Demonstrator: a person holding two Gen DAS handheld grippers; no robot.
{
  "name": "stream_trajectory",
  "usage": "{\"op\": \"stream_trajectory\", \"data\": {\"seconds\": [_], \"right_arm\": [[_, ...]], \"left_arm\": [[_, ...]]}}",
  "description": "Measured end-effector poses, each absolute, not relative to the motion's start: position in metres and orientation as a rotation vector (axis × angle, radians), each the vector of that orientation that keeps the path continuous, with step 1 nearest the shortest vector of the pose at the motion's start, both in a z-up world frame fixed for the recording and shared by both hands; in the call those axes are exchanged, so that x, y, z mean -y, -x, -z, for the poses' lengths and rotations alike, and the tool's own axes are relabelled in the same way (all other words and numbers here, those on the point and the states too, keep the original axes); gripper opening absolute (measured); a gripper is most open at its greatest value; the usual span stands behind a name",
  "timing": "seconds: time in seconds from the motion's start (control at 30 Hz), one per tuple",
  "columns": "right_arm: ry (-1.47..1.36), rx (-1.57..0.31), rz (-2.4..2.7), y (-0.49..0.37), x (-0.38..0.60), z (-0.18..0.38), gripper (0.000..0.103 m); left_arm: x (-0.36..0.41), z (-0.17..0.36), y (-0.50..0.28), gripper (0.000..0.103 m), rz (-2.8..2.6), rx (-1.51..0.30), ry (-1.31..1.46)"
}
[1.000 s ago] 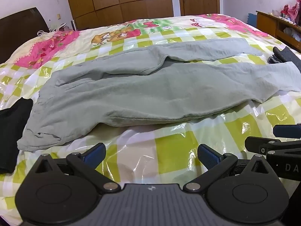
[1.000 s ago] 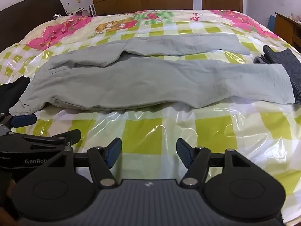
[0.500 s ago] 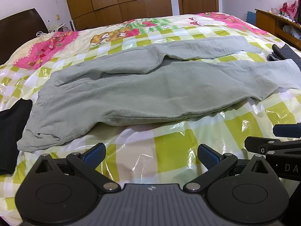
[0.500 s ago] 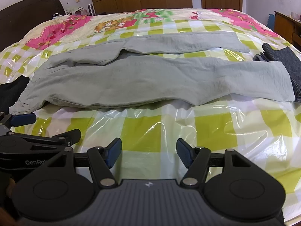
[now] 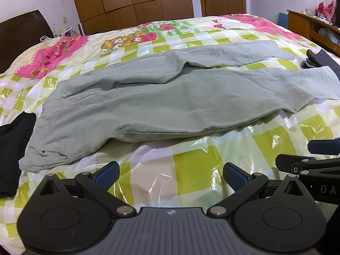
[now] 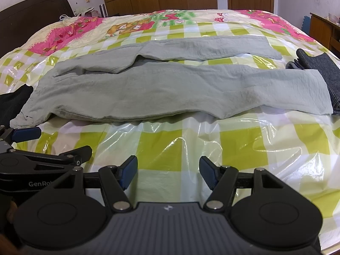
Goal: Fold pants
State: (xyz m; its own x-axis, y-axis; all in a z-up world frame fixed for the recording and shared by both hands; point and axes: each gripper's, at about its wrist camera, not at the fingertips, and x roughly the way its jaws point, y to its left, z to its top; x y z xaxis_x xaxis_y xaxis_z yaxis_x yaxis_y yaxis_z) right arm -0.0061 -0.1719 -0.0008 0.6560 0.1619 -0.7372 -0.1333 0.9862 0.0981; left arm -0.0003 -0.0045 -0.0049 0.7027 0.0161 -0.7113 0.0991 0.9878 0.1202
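Grey-green pants (image 5: 161, 104) lie flat across the bed, waist at the left, two legs running to the right; they also show in the right wrist view (image 6: 170, 85). My left gripper (image 5: 170, 175) is open and empty, hovering above the bed in front of the pants' near edge. My right gripper (image 6: 167, 171) is open and empty, beside the left one and just as far from the pants. Each gripper shows at the edge of the other's view, the right one in the left wrist view (image 5: 308, 163) and the left one in the right wrist view (image 6: 42, 148).
The bed has a checked green and pink cover under clear plastic (image 6: 212, 144). A black garment (image 5: 12, 146) lies left of the waist. A dark grey garment (image 6: 318, 68) lies by the leg ends. A wardrobe and a door stand behind; a wooden cabinet (image 5: 308, 27) at right.
Both grippers have edged slightly forward and up toward the pants. The pants have not moved. Both grippers stay open.
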Motion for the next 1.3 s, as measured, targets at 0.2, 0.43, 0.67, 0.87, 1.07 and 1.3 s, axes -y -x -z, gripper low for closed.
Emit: {"op": "stream_trajectory", "data": {"seconds": [0.2,0.43,0.67,0.87,1.07,1.3], "right_arm": [[-0.037,-0.839,-0.168,0.0060,0.1719,0.0009,0.065],[-0.037,-0.840,-0.168,0.0062,0.1720,0.0009,0.065],[-0.035,-0.839,-0.167,0.0062,0.1717,0.0010,0.065],[-0.035,-0.840,-0.167,0.0062,0.1715,0.0010,0.065],[-0.037,-0.840,-0.167,0.0071,0.1730,0.0022,0.065],[-0.037,-0.842,-0.167,0.0073,0.1740,0.0031,0.065]], "left_arm": [[0.0044,0.0049,0.0004,0.103,0.046,-0.791,-0.154],[0.0047,0.0049,0.0004,0.103,0.046,-0.791,-0.155],[0.0048,0.0046,0.0002,0.103,0.046,-0.791,-0.154],[0.0049,0.0045,0.0001,0.103,0.046,-0.792,-0.154],[0.0050,0.0046,0.0001,0.103,0.045,-0.792,-0.156],[0.0050,0.0046,0.0001,0.103,0.045,-0.792,-0.156]]}}
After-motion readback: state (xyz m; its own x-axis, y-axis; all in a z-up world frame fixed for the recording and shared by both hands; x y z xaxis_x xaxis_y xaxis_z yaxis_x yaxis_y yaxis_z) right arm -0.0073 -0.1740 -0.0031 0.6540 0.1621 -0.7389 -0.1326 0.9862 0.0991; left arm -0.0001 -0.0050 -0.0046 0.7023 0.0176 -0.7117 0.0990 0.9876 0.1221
